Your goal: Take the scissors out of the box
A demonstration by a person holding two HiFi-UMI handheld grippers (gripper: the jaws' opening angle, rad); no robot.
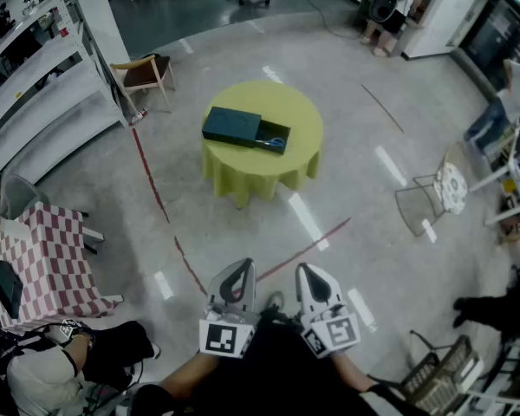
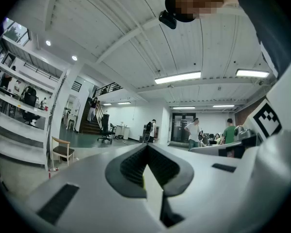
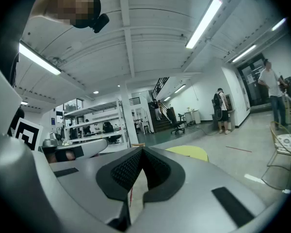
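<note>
Down by our waist, we are holding the left claw (image 1: 239,271) and right claw (image 1: 311,276) closed, empty. Well ahead, the dark teal rectangular box (image 1: 232,126) is sitting on the round yellow-green desk (image 1: 286,102), with what look like blue scissors (image 1: 276,142) in its open end. We are judging this the approach: walking closer comes next.

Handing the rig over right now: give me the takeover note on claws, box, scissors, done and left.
Left claw: shut, empty.
Right claw: shut, empty.
Both are well short of the table.
Box: on the yellow table, open at one end.
Scissors: lying in that open end.
Done: nothing yet.
To do: approach, grip the scissors, lift them out.
</note>
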